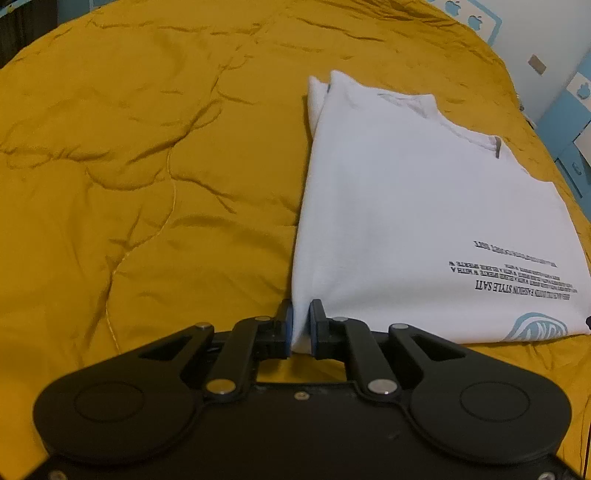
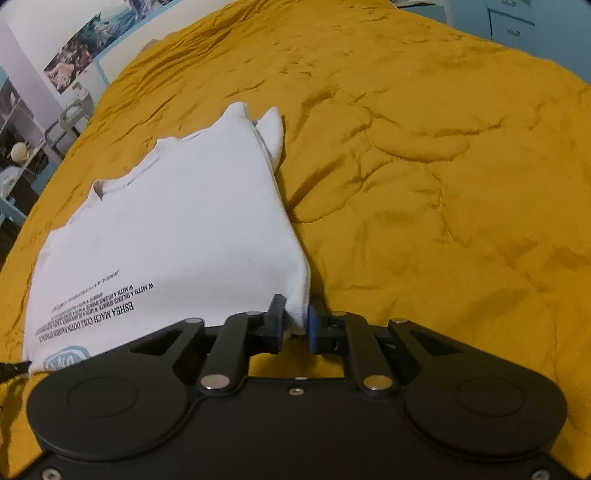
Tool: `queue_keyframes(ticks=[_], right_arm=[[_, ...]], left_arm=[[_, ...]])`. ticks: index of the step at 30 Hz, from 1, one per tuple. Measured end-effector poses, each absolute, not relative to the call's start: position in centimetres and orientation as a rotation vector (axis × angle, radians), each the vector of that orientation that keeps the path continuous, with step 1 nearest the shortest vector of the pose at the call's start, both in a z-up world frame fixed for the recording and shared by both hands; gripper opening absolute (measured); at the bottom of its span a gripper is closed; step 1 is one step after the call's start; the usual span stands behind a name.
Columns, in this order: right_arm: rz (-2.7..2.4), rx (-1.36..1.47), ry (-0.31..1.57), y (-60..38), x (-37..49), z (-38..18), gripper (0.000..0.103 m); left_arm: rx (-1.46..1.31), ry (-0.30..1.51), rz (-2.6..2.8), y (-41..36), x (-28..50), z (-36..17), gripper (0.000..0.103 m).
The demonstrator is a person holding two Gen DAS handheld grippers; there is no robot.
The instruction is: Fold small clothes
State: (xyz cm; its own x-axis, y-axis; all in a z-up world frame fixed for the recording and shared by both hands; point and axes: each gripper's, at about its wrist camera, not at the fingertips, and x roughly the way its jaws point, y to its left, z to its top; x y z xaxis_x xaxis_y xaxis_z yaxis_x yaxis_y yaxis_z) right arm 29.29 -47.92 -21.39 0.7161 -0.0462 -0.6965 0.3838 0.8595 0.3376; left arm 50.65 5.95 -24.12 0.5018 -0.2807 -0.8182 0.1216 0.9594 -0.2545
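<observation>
White t-shirt [image 1: 406, 206] lies folded on the mustard quilt [image 1: 147, 147] of the bed, sides tucked under so it forms a long panel. Long axis runs away from both tools: collar end far, printed hem end near. Black text and a pale blue logo sit upside down at the near end.

Left tool [image 1: 301, 321] has its blue pads pinched narrow on the near-left corner of the t-shirt, white fabric squeezed between them. Right tool [image 2: 295, 319] is likewise closed tight on the near-right corner of the t-shirt [image 2: 177, 229], cloth bunched between the pads.

Left wrist view only: tucked sleeve tip poking out at the far left, neckline with tag, a wall [image 1: 546, 40] with blue apple cut-outs beyond the bed, blue drawers [image 1: 576, 122] at the right edge.

Right wrist view only: quilt [image 2: 443, 166] stretching rumpled off to the right, photo posters [image 2: 81, 44] on the far wall, a cluttered shelf [image 2: 18, 147] at left, blue cabinet [image 2: 509, 22] top right. Shelf contents too blurred to tell.
</observation>
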Motion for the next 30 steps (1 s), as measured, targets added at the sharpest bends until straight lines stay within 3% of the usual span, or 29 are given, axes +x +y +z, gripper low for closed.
queue_keyframes(ticks=[5,10,13,14,15,26,28,29,30], right_arm=[[-0.249,0.441,0.725,-47.1,29.0,-20.1,0.022],[-0.26,0.402,0.669,-46.2,28.2,-18.1,0.023],[-0.247,0.388,0.647,-45.9,28.5,-17.2,0.038],[-0.25,0.383,0.64,-45.9,28.8,-17.0,0.05],[-0.256,0.378,0.627,-46.1,29.2,-16.8,0.054],[-0.245,0.471,0.657,-48.7,36.0,-20.2,0.054],[-0.236,0.459,0.658,-48.4,36.6,-20.6,0.038],[-0.232,0.455,0.658,-48.3,36.6,-20.6,0.026],[-0.234,0.452,0.658,-48.3,36.6,-20.6,0.016]], left_arm=[[-0.104,0.979,-0.227,5.0,49.6,-22.7,0.011],[-0.067,0.939,-0.219,4.5,48.6,-21.0,0.014],[-0.071,0.903,-0.232,4.6,48.3,-19.5,0.029],[-0.069,0.889,-0.231,4.7,48.5,-19.1,0.036],[-0.061,0.873,-0.223,4.7,48.8,-18.7,0.039],[-0.202,0.912,-0.142,5.2,57.6,-22.8,0.042],[-0.236,0.915,-0.162,5.2,58.4,-23.5,0.034],[-0.242,0.914,-0.176,5.1,58.6,-23.7,0.007],[-0.257,0.915,-0.196,5.1,58.8,-23.7,0.0]])
